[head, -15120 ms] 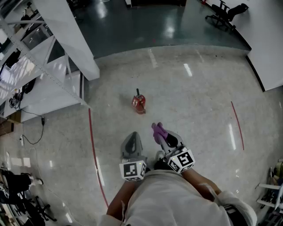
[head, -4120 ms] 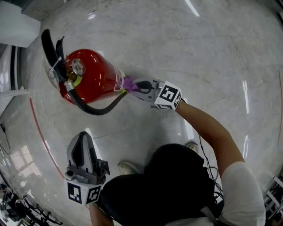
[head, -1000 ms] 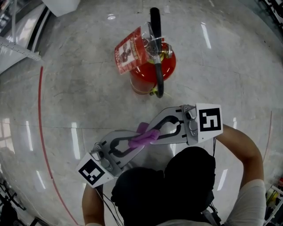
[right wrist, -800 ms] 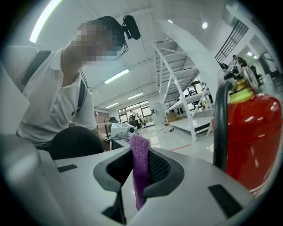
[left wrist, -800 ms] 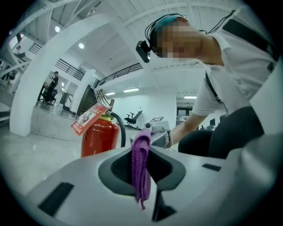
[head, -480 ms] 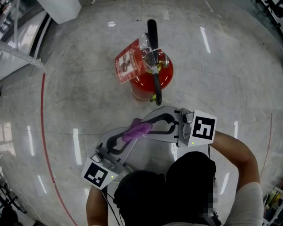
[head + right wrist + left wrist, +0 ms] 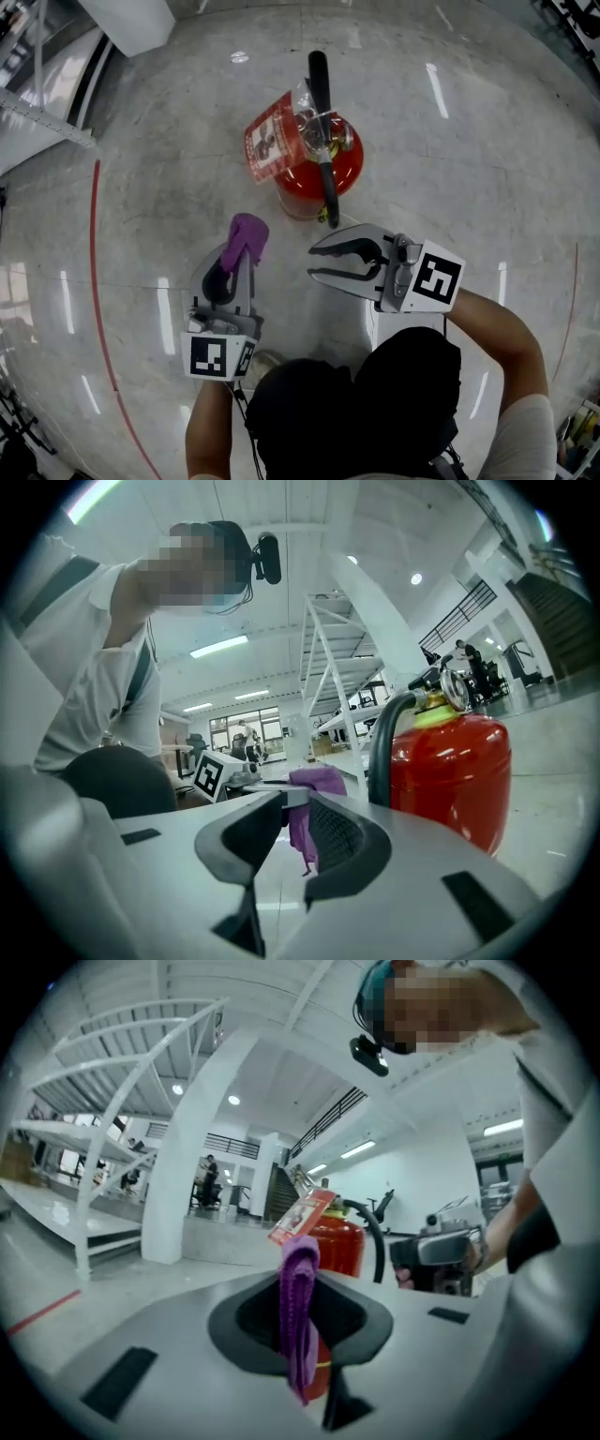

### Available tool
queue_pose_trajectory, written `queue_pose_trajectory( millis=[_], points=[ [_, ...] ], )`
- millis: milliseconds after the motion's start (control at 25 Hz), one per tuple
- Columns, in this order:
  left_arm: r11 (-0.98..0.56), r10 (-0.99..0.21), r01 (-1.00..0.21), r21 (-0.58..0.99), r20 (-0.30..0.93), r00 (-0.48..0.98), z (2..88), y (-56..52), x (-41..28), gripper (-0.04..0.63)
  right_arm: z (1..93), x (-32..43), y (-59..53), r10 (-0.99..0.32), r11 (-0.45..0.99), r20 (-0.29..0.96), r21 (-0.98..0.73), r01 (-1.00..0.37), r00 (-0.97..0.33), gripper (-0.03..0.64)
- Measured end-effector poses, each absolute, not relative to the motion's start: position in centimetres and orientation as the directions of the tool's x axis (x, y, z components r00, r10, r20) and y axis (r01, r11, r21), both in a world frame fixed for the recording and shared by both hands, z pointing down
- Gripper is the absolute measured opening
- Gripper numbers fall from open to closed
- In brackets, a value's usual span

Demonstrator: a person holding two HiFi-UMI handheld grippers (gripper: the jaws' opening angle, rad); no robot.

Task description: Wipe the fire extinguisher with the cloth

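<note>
**Cloth is held close to the fire extinguisher, not wiping right now**

The left gripper (image 7: 242,251) is a little to the left of the fire extinguisher (image 7: 323,164) and nearer to the person, and its fingers (image 7: 169,1335) are squeezed tight on the purple cloth (image 7: 247,230). The cloth sticks up past the tips and does not touch the red tank. The fire extinguisher stands up on the floor (image 7: 487,169), with a paper tag (image 7: 270,139) on its top and a black hose (image 7: 327,192) hanging down its front. The right gripper (image 7: 313,262) is just in front of the fire extinguisher, its fingers (image 7: 347,246) are apart, and nothing is in them. I think there is more wiping to do, but the tank is too shiny for me to tell which parts are clean.
</note>
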State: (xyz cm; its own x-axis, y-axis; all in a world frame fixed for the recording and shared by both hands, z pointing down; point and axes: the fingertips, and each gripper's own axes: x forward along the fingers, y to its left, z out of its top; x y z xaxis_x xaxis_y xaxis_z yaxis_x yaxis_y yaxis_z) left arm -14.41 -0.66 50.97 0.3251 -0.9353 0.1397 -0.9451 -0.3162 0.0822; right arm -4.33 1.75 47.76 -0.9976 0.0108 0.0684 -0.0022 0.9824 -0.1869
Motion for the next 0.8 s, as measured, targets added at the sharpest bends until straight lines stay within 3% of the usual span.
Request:
queue_pose_trajectory(
  millis=[200,520,800],
  points=[
    [-0.210,-0.968,-0.978,-0.018,0.145,0.205,51.3,-2.9,-13.0,0.054,47.4,-4.2,2.1,-0.038,0.982,0.068,-0.181,-0.050,-0.997,0.071],
    [-0.194,-0.955,-0.980,0.052,0.220,0.200,54.7,-4.3,-12.3,0.054,47.1,-2.9,1.7,-0.143,0.972,0.059,-0.180,-0.151,-0.988,0.043],
    [-0.171,-0.964,-0.984,0.053,0.197,0.179,55.1,-5.1,-11.5,0.054,47.5,-1.4,0.3,-0.250,0.951,0.057,-0.175,-0.256,-0.967,0.016]
  ],
)
